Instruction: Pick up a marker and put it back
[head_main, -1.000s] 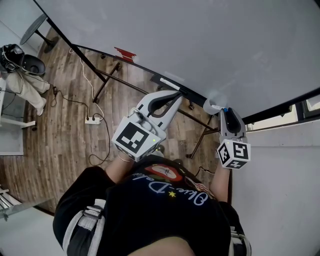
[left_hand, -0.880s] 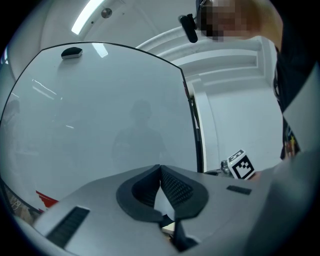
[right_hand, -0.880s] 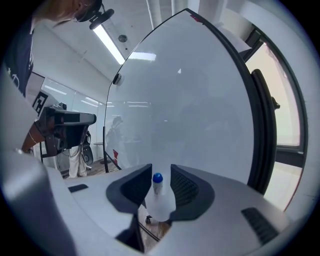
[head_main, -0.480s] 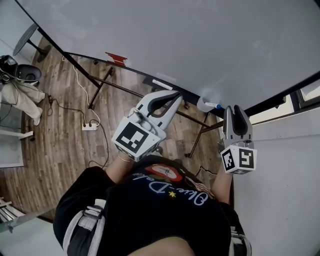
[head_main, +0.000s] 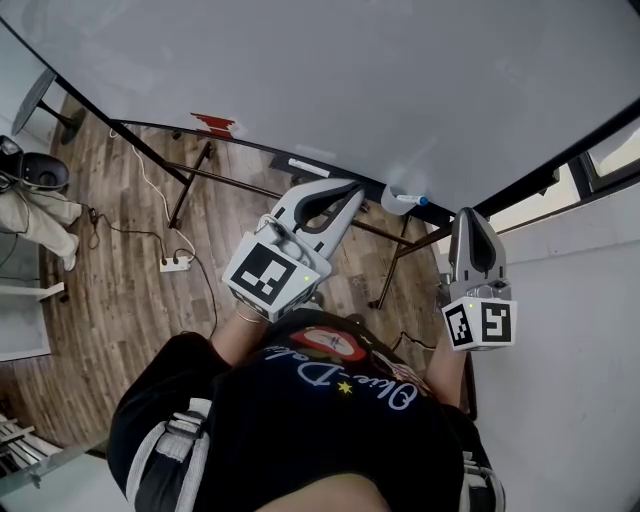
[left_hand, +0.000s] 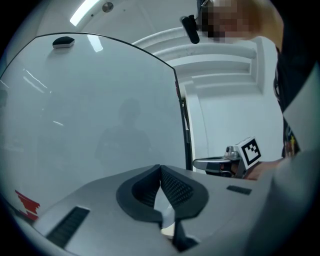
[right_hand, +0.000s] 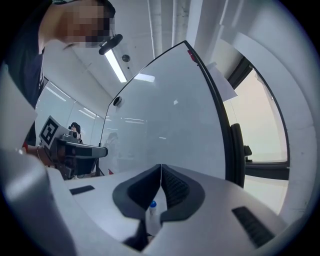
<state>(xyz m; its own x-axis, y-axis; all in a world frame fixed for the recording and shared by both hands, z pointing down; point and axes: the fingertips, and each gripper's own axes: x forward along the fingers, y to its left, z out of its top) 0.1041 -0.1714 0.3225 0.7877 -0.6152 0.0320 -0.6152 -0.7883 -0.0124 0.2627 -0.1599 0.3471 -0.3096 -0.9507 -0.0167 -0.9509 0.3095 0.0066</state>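
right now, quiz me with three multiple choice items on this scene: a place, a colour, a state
1. Where is the marker?
A in the white holder at the whiteboard's lower edge
B on a desk
C in a drawer
2. Its cap is
A red
B blue
C green
3. The right gripper's fingers are
A wide apart
B together
C clamped on a cable

Key: 1 A, the head view shows it lying in the holder; 2 B, the tip shows blue; 3 B, the fingers have just been closing and their tips meet, with nothing pressed between them.
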